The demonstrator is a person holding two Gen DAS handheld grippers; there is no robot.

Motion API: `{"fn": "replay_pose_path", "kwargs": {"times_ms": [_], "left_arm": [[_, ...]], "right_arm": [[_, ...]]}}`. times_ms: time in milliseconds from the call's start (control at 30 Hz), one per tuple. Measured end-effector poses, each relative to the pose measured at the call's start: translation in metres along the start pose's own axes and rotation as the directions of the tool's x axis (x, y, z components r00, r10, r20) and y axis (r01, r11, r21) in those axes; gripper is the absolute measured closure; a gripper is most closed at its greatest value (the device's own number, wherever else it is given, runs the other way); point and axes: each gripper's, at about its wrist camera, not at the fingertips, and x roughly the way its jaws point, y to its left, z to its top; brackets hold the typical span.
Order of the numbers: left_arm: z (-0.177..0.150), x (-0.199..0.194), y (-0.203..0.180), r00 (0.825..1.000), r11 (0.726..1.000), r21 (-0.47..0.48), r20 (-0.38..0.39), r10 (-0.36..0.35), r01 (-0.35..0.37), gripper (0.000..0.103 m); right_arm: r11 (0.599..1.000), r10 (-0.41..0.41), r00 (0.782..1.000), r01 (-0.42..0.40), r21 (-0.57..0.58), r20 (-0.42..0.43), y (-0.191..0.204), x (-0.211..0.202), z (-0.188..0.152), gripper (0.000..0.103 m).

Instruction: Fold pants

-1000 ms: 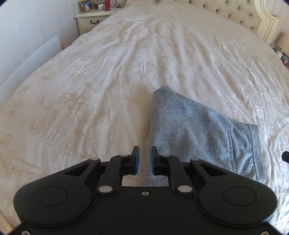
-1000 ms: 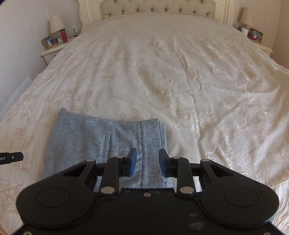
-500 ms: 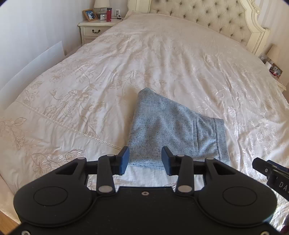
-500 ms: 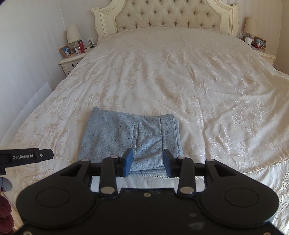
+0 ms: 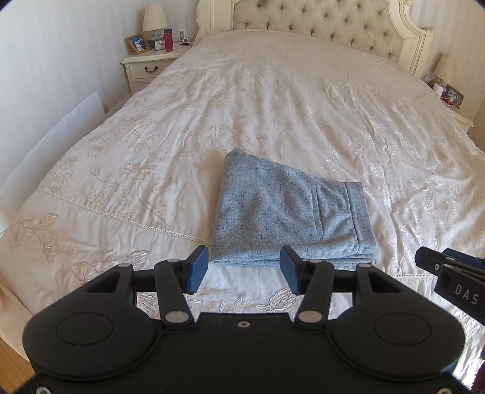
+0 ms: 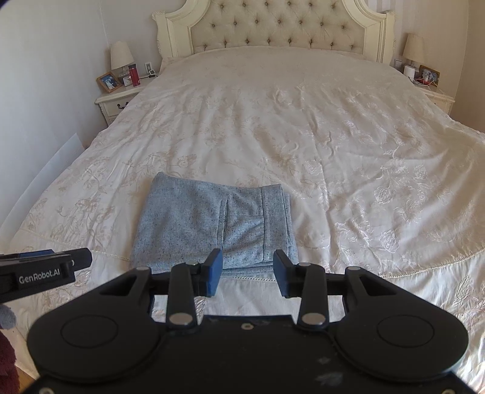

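My left gripper [image 5: 244, 271] and right gripper [image 6: 248, 270] both hold their jaws wide apart, empty, just short of the folded pants [image 5: 291, 216] on the bed [image 5: 272, 106].

Pants [image 5: 282, 218]: grey-blue flecked fabric, folded into a flat compact stack, waistband at my right, lying near the bed's [image 5: 272, 106] foot edge.

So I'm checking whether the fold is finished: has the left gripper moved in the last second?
Yes. The left gripper has pulled back from the folded pants; more of the headboard and bed shows now.
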Motion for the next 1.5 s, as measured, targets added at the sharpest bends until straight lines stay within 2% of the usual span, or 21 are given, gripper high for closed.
{"fn": "replay_pose_path", "kwargs": {"times_ms": [300,633,1500], "left_arm": [[-0.005,0.0,0.004,1.0,1.0,-0.013,-0.02,0.004,-0.004,0.045],[-0.01,0.004,-0.004,0.999,1.0,0.025,-0.046,0.009,-0.008,0.045],[-0.01,0.007,-0.034,0.998,0.995,0.099,-0.051,0.029,-0.023,0.045]], "right_arm": [[0.999,-0.027,0.999,0.026,-0.029,-0.035,0.001,0.002,-0.006,0.063],[0.998,-0.066,0.992,0.063,-0.028,-0.11,-0.003,0.015,-0.008,0.063],[0.999,-0.049,0.992,0.049,-0.001,-0.114,-0.02,0.022,-0.003,0.062]]}}
